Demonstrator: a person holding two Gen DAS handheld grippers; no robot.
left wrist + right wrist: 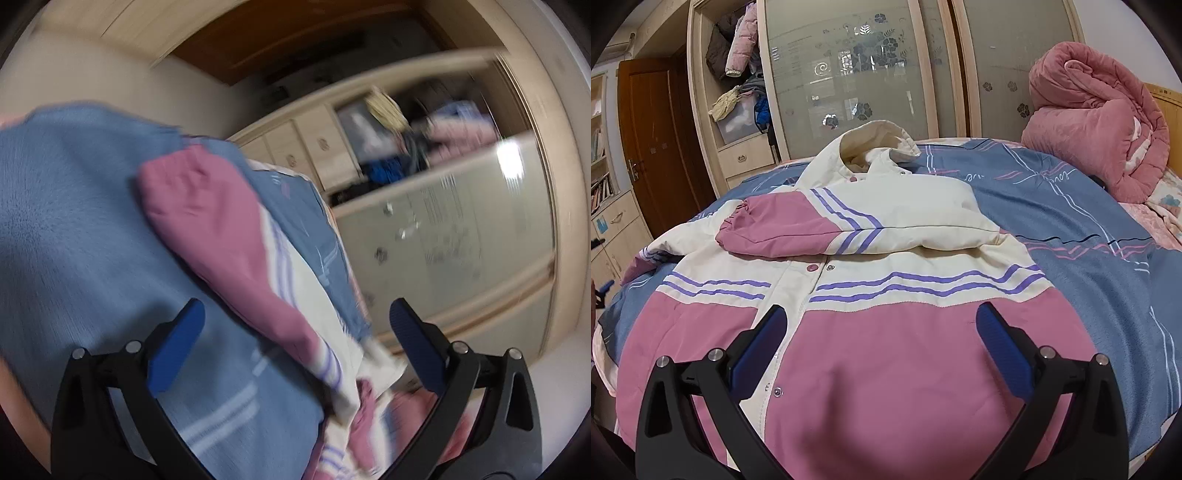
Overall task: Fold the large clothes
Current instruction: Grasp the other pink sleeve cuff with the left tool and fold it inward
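A cream and pink hooded jacket [894, 332] with purple stripes lies front up on the bed. Its right sleeve [798, 225] is folded across the chest. My right gripper [881, 314] is open and empty, hovering over the jacket's pink lower half. In the blurred left wrist view, my left gripper [297, 314] is open and empty beside the bed's edge, above the jacket's other pink sleeve [221, 236], which hangs over the blue sheet [74, 240]. The left gripper's tip shows at the far left of the right wrist view [605, 286].
A blue patterned sheet [1071, 229] covers the bed. A rolled pink quilt [1100, 122] sits at the far right corner. A wardrobe with frosted sliding doors [857, 66] and open shelves of clothes [738, 66] stands behind the bed. A brown door [653, 140] is at left.
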